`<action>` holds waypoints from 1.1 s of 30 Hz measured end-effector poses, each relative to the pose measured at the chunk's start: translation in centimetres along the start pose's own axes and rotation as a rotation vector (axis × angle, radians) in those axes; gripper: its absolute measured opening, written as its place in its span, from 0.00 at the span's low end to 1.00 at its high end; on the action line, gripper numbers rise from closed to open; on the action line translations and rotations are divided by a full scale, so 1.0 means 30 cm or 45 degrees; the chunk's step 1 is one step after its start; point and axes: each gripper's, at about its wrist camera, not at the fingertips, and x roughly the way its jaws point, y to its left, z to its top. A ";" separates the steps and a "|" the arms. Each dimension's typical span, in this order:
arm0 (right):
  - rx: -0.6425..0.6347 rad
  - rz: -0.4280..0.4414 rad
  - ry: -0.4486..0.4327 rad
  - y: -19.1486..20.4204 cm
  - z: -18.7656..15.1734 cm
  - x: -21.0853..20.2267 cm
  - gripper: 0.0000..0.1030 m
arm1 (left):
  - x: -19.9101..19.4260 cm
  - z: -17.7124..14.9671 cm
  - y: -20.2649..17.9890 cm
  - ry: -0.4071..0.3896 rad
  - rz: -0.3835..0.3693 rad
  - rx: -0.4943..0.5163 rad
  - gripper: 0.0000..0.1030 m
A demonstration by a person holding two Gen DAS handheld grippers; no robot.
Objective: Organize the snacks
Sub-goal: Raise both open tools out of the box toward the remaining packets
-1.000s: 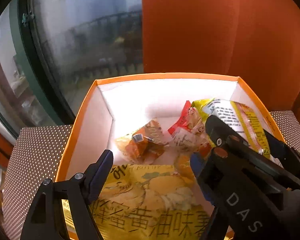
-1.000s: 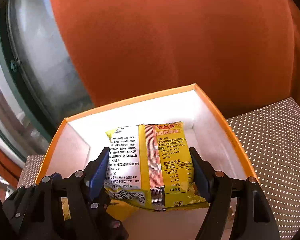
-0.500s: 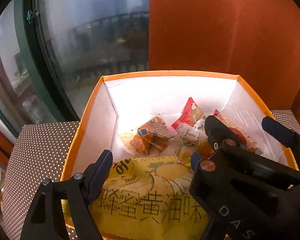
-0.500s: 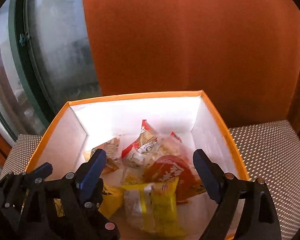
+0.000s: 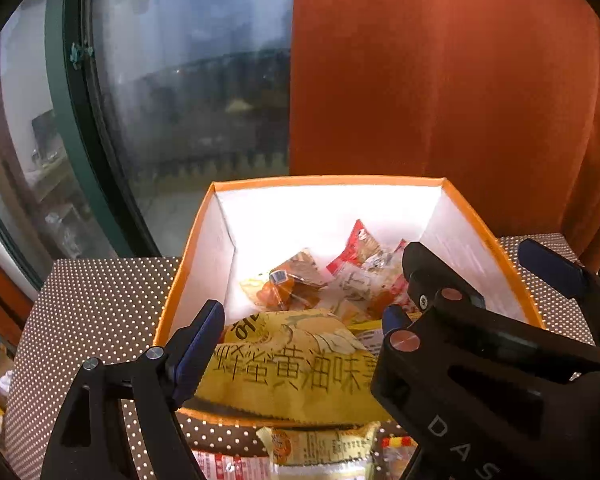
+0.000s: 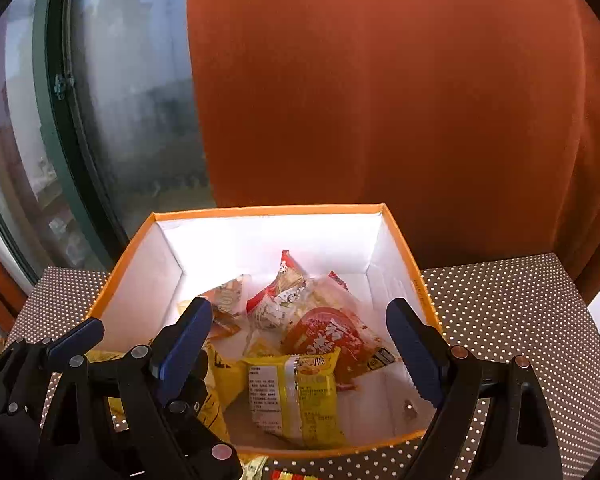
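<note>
1. On my far left the window point(image 5: 188, 92) and the dotted tablecloth point(image 5: 96, 304) are only background; the orange box point(image 6: 260, 211) stands on the cloth in front of the orange curtain point(image 6: 400, 92).
2. My left gripper point(image 5: 300, 340) hangs over the near left of the box, its jaws closed on the big yellow chip bag point(image 5: 292, 360). The bag lies partly across the near rim, so if I let go here I judge it could slide back out onto the cloth.
3. Inside the box, from left to right, lie an orange wrapped snack point(image 6: 224, 308), a red-and-white packet point(image 6: 280, 292), a small yellow packet point(image 6: 296, 392) at the near middle, and a round red packet point(image 6: 328, 340).
4. My right gripper point(image 6: 300, 352) is above them, jaws spread wide and holding nothing. The two grippers crowd each other, so a careless move could knock the bag or catch the box wall and shift it.
5. More packets point(image 5: 320, 452) wait on the cloth just near the box; reaching down, I risk dragging the rim.
</note>
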 end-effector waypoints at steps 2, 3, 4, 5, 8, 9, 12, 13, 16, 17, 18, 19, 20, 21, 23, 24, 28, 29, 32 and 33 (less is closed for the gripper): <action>-0.002 0.009 -0.017 -0.005 0.000 -0.035 0.88 | -0.040 -0.005 -0.008 -0.021 -0.011 0.003 0.81; -0.003 0.016 -0.027 -0.008 -0.002 -0.058 0.88 | -0.051 -0.007 -0.009 -0.027 -0.014 0.003 0.81; -0.005 0.022 -0.033 -0.009 -0.005 -0.071 0.88 | -0.073 -0.009 -0.010 -0.038 -0.020 0.004 0.82; -0.009 0.026 -0.039 -0.009 -0.007 -0.091 0.88 | -0.102 -0.014 -0.013 -0.054 -0.025 0.009 0.82; -0.010 0.044 -0.072 -0.011 -0.016 -0.155 0.88 | -0.159 -0.028 -0.018 -0.085 -0.015 0.025 0.83; -0.007 0.050 -0.075 -0.012 -0.020 -0.170 0.88 | -0.181 -0.034 -0.021 -0.098 -0.010 0.030 0.83; -0.018 0.066 -0.088 -0.014 -0.036 -0.222 0.88 | -0.238 -0.056 -0.032 -0.122 -0.027 0.045 0.84; -0.023 0.064 -0.095 -0.015 -0.042 -0.237 0.88 | -0.252 -0.064 -0.038 -0.125 -0.036 0.048 0.84; -0.041 0.049 -0.107 -0.020 -0.064 -0.279 0.89 | -0.287 -0.089 -0.062 -0.137 -0.066 0.061 0.84; -0.046 0.041 -0.112 -0.021 -0.069 -0.290 0.89 | -0.305 -0.103 -0.072 -0.138 -0.083 0.067 0.85; -0.050 0.031 -0.116 -0.024 -0.079 -0.306 0.90 | -0.307 -0.108 -0.080 -0.138 -0.090 0.067 0.85; -0.054 0.030 -0.117 -0.026 -0.087 -0.319 0.90 | -0.320 -0.122 -0.087 -0.141 -0.101 0.067 0.85; -0.057 0.029 -0.117 -0.031 -0.094 -0.330 0.90 | -0.325 -0.131 -0.093 -0.141 -0.109 0.069 0.85; -0.057 0.023 -0.116 -0.035 -0.104 -0.342 0.90 | -0.334 -0.142 -0.098 -0.139 -0.113 0.075 0.85; -0.052 0.011 -0.108 -0.042 -0.124 -0.361 0.90 | -0.350 -0.163 -0.108 -0.145 -0.119 0.088 0.85; -0.053 0.008 -0.105 -0.044 -0.132 -0.367 0.90 | -0.358 -0.174 -0.113 -0.148 -0.120 0.092 0.85; -0.059 -0.012 -0.096 -0.051 -0.173 -0.392 0.91 | -0.377 -0.215 -0.128 -0.144 -0.140 0.099 0.86; -0.061 -0.014 -0.095 -0.056 -0.178 -0.392 0.91 | -0.381 -0.229 -0.131 -0.140 -0.142 0.104 0.86; -0.065 -0.014 -0.097 -0.060 -0.209 -0.402 0.91 | -0.383 -0.258 -0.136 -0.127 -0.141 0.134 0.86; -0.064 -0.001 -0.098 -0.063 -0.221 -0.407 0.91 | -0.384 -0.270 -0.137 -0.125 -0.141 0.149 0.87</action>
